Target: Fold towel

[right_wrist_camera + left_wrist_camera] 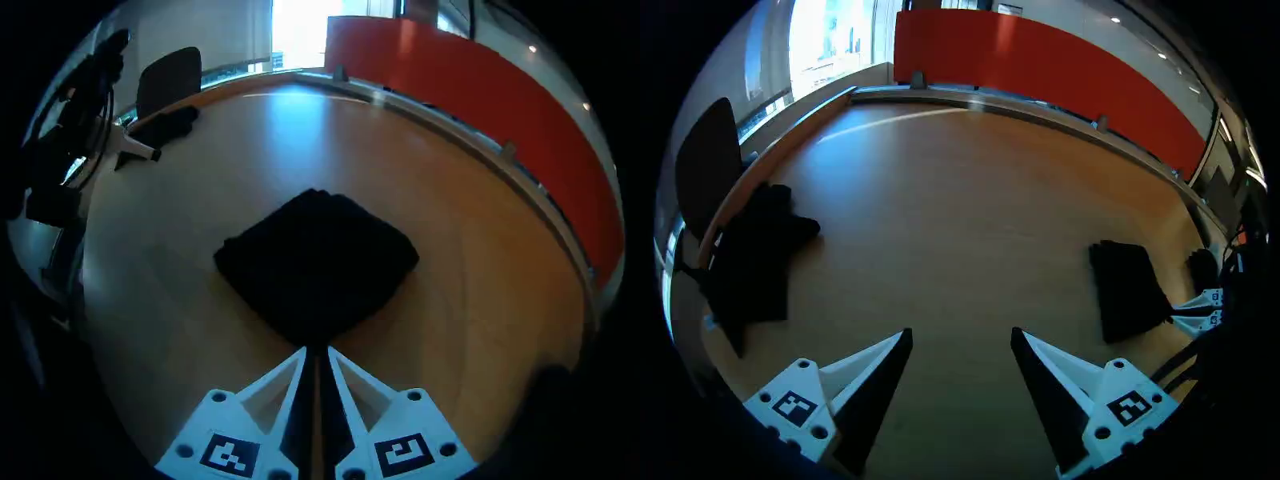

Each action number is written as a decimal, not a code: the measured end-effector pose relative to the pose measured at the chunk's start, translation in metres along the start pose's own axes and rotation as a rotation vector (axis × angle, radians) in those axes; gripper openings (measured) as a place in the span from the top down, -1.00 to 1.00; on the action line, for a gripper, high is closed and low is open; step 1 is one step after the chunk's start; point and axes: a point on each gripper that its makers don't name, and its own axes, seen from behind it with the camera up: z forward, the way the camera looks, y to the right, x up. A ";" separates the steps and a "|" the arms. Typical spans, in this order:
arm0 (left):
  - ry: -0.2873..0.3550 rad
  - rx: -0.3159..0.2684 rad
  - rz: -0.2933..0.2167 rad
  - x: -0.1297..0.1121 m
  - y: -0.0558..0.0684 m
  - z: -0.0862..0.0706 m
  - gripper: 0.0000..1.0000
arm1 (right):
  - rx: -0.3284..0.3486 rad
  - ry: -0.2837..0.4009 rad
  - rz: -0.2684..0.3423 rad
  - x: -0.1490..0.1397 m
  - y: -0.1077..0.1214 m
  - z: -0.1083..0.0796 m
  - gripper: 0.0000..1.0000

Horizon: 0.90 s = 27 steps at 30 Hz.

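A dark towel (316, 256) lies folded into a thick square on the wooden table (448, 240). My right gripper (317, 352) sits at the towel's near corner. Its fingers are almost together and pinch that corner. In the left gripper view the same towel (1124, 288) lies at the right, with the right gripper's white fingers (1200, 310) at its edge. My left gripper (960, 336) hovers open over bare wood, well apart from the towel, with nothing between its fingers. From the right gripper view it appears far off at the upper left (132, 146).
A second dark cloth (760, 256) lies bunched at the table's left edge, near a dark chair (708, 160). A red partition (1040, 64) runs along the table's far side. Cables and dark gear (72, 104) hang by the left gripper.
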 end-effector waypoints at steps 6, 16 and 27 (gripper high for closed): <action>0.009 -0.006 0.003 0.004 0.002 -0.002 -0.82 | -0.021 0.055 -0.024 0.040 0.016 -0.017 0.88; 0.030 -0.012 -0.001 0.012 0.005 -0.007 -0.82 | -0.053 0.167 -0.040 0.105 0.036 -0.051 0.88; 0.048 -0.026 0.007 0.021 0.012 -0.011 -0.82 | -0.102 0.226 -0.024 0.132 0.066 -0.084 0.88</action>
